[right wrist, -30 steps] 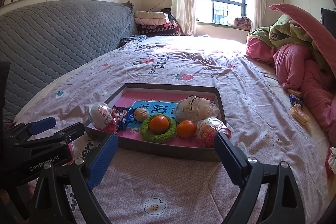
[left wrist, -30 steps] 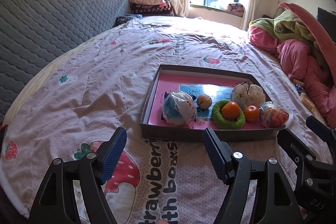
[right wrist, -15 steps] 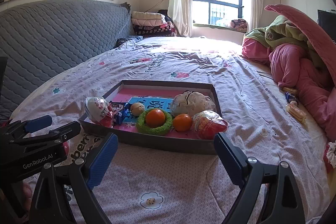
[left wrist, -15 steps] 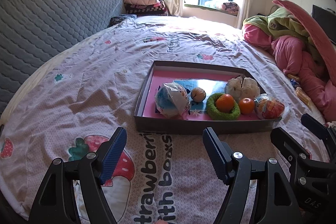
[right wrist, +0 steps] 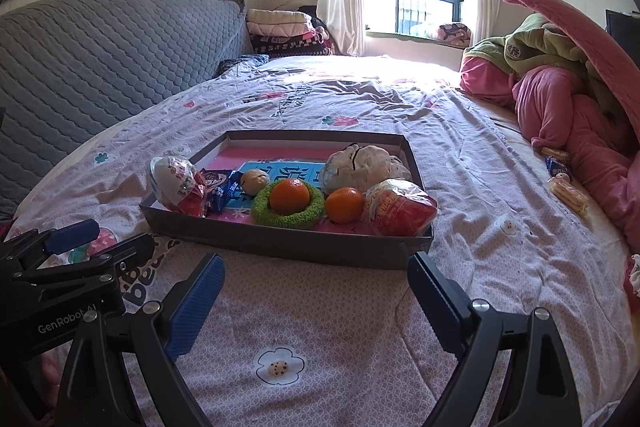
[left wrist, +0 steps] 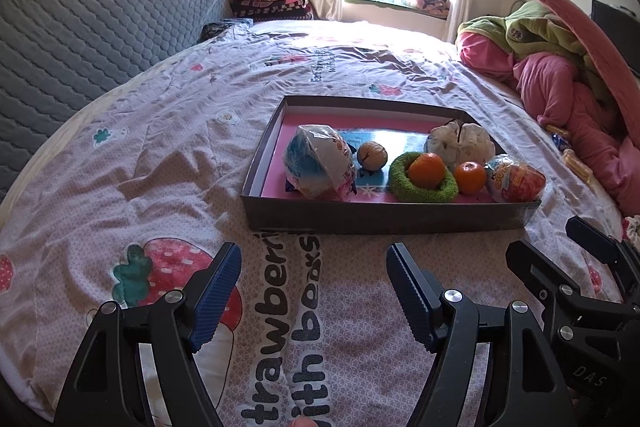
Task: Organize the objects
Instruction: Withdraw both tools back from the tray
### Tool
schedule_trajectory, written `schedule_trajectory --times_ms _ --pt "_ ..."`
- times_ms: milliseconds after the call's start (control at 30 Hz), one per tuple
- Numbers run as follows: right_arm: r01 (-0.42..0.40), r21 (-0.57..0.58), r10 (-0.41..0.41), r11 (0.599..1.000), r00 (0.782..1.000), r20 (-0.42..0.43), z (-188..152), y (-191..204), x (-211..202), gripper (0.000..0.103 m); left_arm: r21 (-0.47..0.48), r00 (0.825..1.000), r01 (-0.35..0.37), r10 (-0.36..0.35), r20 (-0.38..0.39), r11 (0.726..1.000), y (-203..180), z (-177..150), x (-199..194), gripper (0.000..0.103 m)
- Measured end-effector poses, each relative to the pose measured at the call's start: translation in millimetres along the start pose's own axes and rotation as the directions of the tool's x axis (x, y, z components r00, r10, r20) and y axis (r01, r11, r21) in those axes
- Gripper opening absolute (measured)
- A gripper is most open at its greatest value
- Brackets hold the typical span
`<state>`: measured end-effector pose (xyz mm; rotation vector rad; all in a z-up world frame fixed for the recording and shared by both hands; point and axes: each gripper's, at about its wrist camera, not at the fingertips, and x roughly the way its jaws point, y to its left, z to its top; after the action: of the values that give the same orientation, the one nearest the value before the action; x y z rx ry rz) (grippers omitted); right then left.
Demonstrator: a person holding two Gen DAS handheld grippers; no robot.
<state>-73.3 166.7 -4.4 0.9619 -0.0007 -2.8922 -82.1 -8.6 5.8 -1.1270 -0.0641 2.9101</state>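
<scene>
A shallow dark box (left wrist: 384,221) (right wrist: 280,243) with a pink floor lies on the bed. Inside are a blue-and-white wrapped egg (left wrist: 318,161) (right wrist: 176,183), a walnut (left wrist: 372,155) (right wrist: 255,181), an orange in a green ring (left wrist: 426,169) (right wrist: 289,195), a second orange (left wrist: 469,177) (right wrist: 344,205), a white mesh ball (left wrist: 460,143) (right wrist: 364,167) and a red wrapped egg (left wrist: 516,179) (right wrist: 400,207). My left gripper (left wrist: 314,267) is open, in front of the box's near wall. The right gripper (right wrist: 316,279) is open too, also short of the box, with nothing between its fingers.
A grey quilted headboard (right wrist: 100,47) runs along the left. Pink and green bedding (right wrist: 568,87) is heaped on the right, with small snack packets (right wrist: 564,183) beside it. Folded blankets (right wrist: 280,31) are stacked by the window. The patterned sheet (left wrist: 140,167) spreads around the box.
Both grippers have sunk a little toward the bed, and the views have tilted up, so more of the room shows. Jaws stay equally wide. Nothing in the box has moved.
</scene>
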Motion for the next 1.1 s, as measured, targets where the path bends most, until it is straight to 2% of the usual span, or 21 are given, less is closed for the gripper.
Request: schedule_trajectory --times_ms 467,1100 --pt "0.02 -0.017 -0.02 1.0 1.0 0.017 -23 6 5 0.093 0.017 1.0 0.015 -0.015 0.005 1.0 -5 -15 9 0.076" --pt "0.035 0.063 -0.036 0.997 0.999 0.012 -35 -12 15 0.093 0.025 1.0 0.014 -0.014 -0.006 1.0 -1 -32 28 0.076"
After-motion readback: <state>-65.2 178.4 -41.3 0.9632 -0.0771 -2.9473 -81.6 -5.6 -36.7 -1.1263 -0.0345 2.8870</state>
